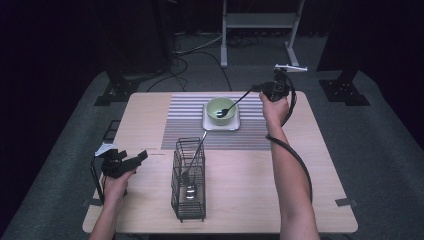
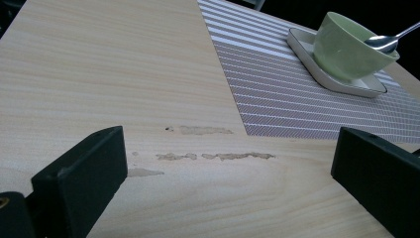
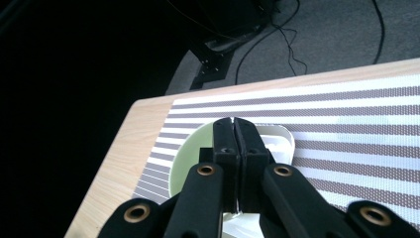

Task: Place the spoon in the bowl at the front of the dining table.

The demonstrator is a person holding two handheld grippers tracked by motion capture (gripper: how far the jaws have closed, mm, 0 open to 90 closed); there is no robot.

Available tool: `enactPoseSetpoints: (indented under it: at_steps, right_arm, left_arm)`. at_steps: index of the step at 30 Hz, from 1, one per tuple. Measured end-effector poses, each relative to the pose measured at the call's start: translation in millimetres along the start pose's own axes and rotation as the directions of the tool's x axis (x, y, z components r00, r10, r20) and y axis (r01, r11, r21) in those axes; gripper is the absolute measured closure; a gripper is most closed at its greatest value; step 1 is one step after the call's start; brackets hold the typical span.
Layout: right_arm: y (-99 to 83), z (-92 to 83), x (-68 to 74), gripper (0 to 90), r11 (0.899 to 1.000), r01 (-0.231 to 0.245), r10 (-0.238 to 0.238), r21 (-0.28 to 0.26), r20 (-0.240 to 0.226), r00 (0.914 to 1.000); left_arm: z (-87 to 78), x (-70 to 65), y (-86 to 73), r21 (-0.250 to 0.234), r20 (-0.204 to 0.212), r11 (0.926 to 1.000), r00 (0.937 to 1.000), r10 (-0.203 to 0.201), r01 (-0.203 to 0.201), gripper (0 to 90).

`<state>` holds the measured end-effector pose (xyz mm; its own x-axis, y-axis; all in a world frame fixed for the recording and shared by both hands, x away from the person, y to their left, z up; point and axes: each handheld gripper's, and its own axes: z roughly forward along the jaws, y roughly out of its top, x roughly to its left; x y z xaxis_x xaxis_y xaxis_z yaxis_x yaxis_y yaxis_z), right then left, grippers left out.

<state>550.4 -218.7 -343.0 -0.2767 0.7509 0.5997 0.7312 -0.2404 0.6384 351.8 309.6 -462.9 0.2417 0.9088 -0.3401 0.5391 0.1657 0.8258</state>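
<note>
Nearest to the person, at about 6 o'clock on the table, stands a black wire basket. It is upright, and a spoon leans inside it with the handle pointing toward 12 o'clock.

At about 8 o'clock, near the left edge of the table, the left gripper rests low over the wood. Its jaws stand wide apart with nothing between them; in the left gripper view only bare wood with some pale stains lies in the gap. There is free table surface around it, toward the striped mat.

In the middle, toward 12 o'clock, the striped mat lies flat. On it sits a white square plate, and on the plate a green bowl.

Farther away, at about 1 o'clock, the right gripper is held above the far edge of the table. Its jaws are pressed together on the handle of a second spoon. The spoon slants down toward 8 o'clock and its scoop end is inside the bowl. In the right gripper view the closed jaws point over the bowl and the plate.

Right of the bowl the mat and the table are free up to the right edge.
</note>
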Motion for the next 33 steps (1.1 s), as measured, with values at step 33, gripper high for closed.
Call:
enactPoseSetpoints:
  at_steps: [33]
  right_arm:
    - [-25.6, 20.0, -22.4, 88.2, 0.998, 0.01, -0.011, 0.059, 0.024, 0.9997]
  left_arm:
    - [0.0, -0.9, 0.6, -0.002, 0.0, 1.0, 1.0, -0.001, 0.001, 0.0]
